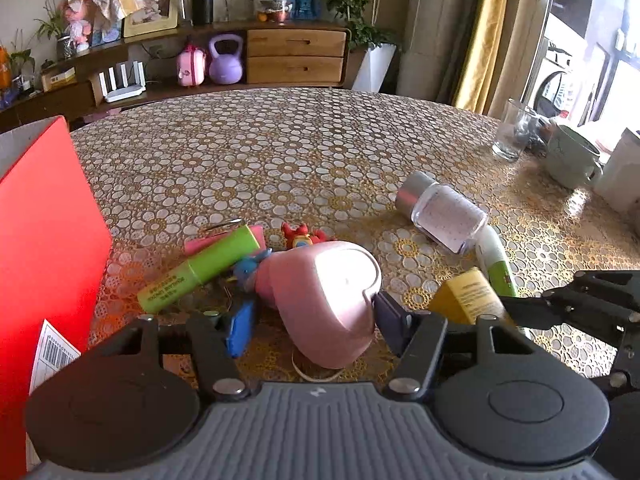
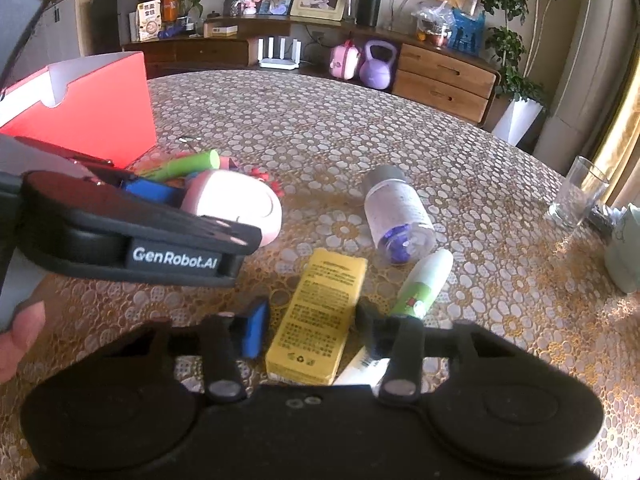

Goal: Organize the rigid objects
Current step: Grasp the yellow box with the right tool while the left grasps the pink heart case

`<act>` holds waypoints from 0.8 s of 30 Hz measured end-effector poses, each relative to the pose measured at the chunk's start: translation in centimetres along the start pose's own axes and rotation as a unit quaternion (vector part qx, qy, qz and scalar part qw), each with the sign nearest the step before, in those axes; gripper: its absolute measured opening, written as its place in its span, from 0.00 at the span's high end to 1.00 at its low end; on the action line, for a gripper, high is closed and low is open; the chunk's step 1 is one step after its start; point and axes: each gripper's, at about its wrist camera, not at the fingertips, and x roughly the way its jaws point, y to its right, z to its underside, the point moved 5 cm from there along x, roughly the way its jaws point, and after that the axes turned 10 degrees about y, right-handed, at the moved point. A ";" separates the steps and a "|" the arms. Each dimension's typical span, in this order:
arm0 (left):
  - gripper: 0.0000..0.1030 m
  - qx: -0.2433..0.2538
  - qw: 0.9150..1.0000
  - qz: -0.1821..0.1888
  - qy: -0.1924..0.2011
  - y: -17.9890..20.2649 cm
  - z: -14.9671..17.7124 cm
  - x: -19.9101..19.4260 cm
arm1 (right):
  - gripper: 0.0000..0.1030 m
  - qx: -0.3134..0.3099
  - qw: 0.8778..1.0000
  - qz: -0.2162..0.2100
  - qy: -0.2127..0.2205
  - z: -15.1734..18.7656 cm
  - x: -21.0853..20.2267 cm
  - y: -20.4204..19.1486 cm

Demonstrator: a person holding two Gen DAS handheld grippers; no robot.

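Note:
A pink heart-shaped box (image 1: pixel 328 300) lies tilted between the fingers of my left gripper (image 1: pixel 314 322); the pads touch or nearly touch its sides. The box also shows in the right wrist view (image 2: pixel 236 204). My right gripper (image 2: pixel 312 326) is open, its fingers on either side of a flat yellow box (image 2: pixel 320 312), which shows at the right in the left wrist view (image 1: pixel 468 296). A green tube (image 1: pixel 200 268), a clear bottle with a silver cap (image 1: pixel 444 212) and a white-green tube (image 2: pixel 420 284) lie on the table.
A red box (image 1: pixel 44 248) stands open at the left. A small red toy (image 1: pixel 300 236) and a pink pad lie behind the heart box. A glass (image 1: pixel 514 130), a green mug (image 1: pixel 570 158) and a white container stand at the right edge.

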 end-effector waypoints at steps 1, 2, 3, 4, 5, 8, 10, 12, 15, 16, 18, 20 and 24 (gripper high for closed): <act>0.41 0.001 1.000 0.000 0.000 0.0 0.0 0.0 | 0.66 0.004 1.000 0.000 -0.001 0.0 0.0 0.1; 0.41 0.000 1.000 0.002 -0.001 0.0 0.0 -0.1 | 0.69 0.007 1.000 0.000 -0.002 -0.1 0.0 0.1; 0.43 -0.001 1.000 0.004 -0.001 -0.1 0.0 -0.1 | 0.70 0.008 1.000 0.001 -0.002 -0.1 0.0 0.2; 0.52 -0.004 1.000 0.007 -0.002 -0.1 0.0 -0.2 | 0.71 0.008 1.000 0.001 -0.003 -0.1 -0.1 0.2; 0.55 -0.006 1.000 0.016 -0.003 0.0 0.1 -0.2 | 0.72 0.008 1.000 0.001 -0.002 -0.1 -0.1 0.2; 0.55 0.003 1.000 0.017 0.000 0.1 0.0 -0.5 | 0.72 0.008 1.000 0.005 -0.003 -0.1 -0.3 0.1; 0.55 0.002 1.000 0.022 0.001 0.1 0.0 -0.8 | 0.72 0.013 1.000 0.009 -0.005 -0.1 -0.5 0.2; 0.56 0.003 1.000 0.025 0.004 0.1 0.0 -1.1 | 0.72 0.023 1.000 0.008 -0.004 0.0 -0.9 0.3; 0.56 0.006 0.999 0.030 0.010 0.1 -0.1 -1.8 | 0.72 0.031 0.999 0.009 -0.002 0.1 -1.7 0.3; 0.56 0.007 0.999 0.032 0.012 0.0 -0.1 -2.1 | 0.72 0.032 0.999 0.011 0.000 0.1 -1.9 0.3; 0.56 0.006 0.999 0.036 0.013 -0.2 -0.1 -2.7 | 0.72 0.038 0.999 0.012 0.003 0.1 -2.6 0.3; 0.56 -0.001 0.999 0.041 0.014 -0.4 -0.2 -3.4 | 0.72 0.044 0.999 0.010 0.003 0.1 -3.2 0.2; 0.56 -0.007 0.999 0.050 0.018 -0.9 -0.4 -5.1 | 0.72 0.057 0.998 0.006 0.009 -0.6 -4.7 -0.2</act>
